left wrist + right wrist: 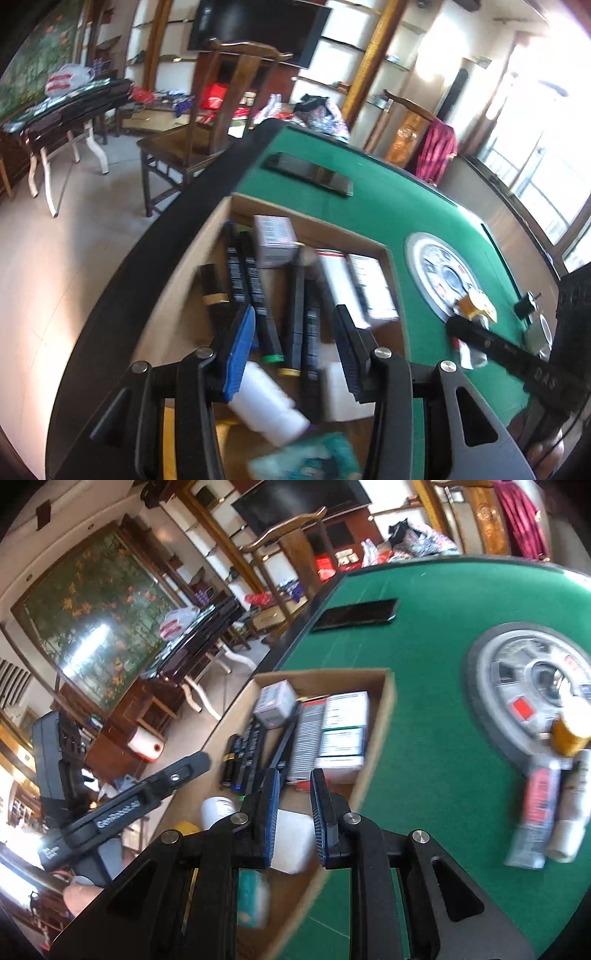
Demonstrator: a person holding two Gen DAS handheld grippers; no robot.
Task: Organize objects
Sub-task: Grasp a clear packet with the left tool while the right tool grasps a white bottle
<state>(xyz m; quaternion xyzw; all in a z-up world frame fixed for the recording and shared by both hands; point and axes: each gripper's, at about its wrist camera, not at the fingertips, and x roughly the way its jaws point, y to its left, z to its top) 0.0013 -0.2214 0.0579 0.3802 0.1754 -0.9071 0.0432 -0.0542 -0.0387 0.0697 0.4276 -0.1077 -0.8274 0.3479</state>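
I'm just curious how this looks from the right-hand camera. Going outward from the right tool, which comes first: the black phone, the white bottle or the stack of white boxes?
1. White bottle: in the cardboard box, right at the right tool.
2. Stack of white boxes: farther along the same box.
3. Black phone: beyond the box, flat on the green table.

Left gripper (295, 332) jaws parted, empty; right gripper (293, 794) closed, empty.

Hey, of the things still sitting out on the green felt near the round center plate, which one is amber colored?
The small amber bottle, at the plate's edge. The tube and pale container beside it are red-and-white and whitish.
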